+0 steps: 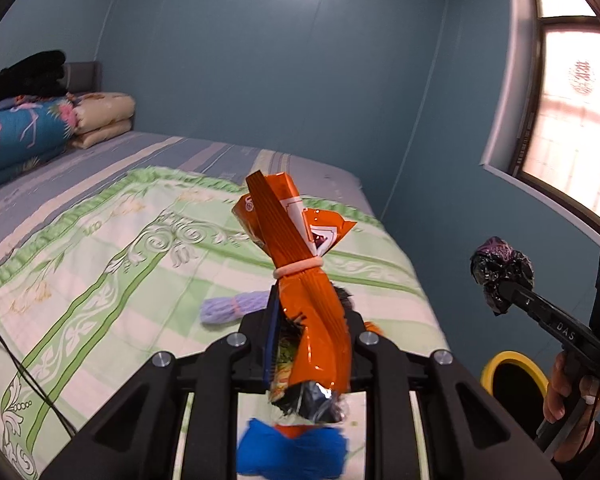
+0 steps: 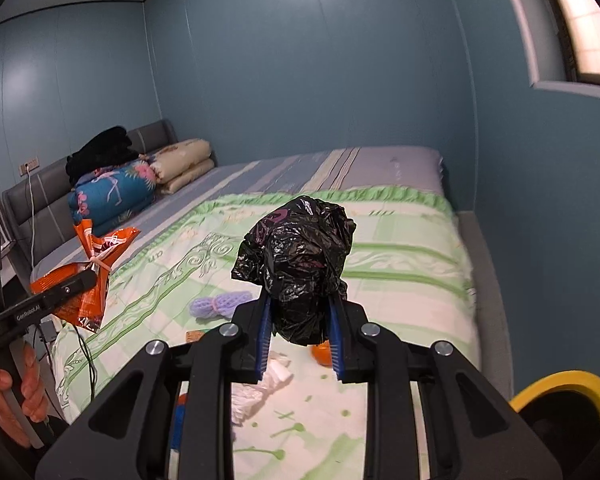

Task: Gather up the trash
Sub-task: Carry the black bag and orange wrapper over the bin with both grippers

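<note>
My left gripper (image 1: 306, 344) clamps an orange snack bag (image 1: 300, 248), my right gripper (image 2: 298, 320) a crumpled black plastic bag (image 2: 300, 256), both above the bed (image 2: 400, 248); a purple net (image 2: 216, 304), tissue (image 2: 260, 392) and orange scrap (image 2: 322, 350) remain, yellow-rimmed bin (image 2: 560, 388) alongside.

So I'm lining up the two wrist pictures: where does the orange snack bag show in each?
Left wrist view: the orange snack bag fills the centre, clamped in the left gripper.
Right wrist view: it hangs at the left edge, over the bed's side.
Shared landmark: the purple foam net lying on the green quilt.
</note>
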`<action>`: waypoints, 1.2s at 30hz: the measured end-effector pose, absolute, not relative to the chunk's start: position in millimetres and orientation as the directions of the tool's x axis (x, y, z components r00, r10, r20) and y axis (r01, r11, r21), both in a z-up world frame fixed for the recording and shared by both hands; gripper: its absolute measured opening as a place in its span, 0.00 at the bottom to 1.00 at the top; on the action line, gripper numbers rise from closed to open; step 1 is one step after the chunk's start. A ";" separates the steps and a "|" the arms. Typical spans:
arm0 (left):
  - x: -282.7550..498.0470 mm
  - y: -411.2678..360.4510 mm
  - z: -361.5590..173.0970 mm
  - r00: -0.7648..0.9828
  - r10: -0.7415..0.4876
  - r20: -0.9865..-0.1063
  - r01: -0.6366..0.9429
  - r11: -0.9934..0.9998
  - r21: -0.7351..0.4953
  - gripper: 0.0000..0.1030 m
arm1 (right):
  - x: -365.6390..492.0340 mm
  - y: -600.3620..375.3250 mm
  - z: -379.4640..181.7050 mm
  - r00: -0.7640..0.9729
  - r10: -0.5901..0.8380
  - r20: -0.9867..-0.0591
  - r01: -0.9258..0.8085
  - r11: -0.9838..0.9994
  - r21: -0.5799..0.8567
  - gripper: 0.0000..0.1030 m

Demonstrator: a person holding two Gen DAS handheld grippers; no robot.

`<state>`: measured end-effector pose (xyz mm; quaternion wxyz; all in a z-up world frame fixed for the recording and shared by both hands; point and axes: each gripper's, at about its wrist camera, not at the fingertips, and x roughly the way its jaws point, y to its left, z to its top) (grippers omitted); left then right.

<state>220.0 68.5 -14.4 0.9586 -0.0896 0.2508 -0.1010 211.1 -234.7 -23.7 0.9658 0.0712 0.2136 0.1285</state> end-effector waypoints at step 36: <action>167.5 -216.5 -2.7 0.627 -0.632 -0.455 0.632 0.755 -0.176 0.18 | 45.6 -407.5 -17.4 0.942 -0.093 -0.322 0.138 0.983 0.118 0.22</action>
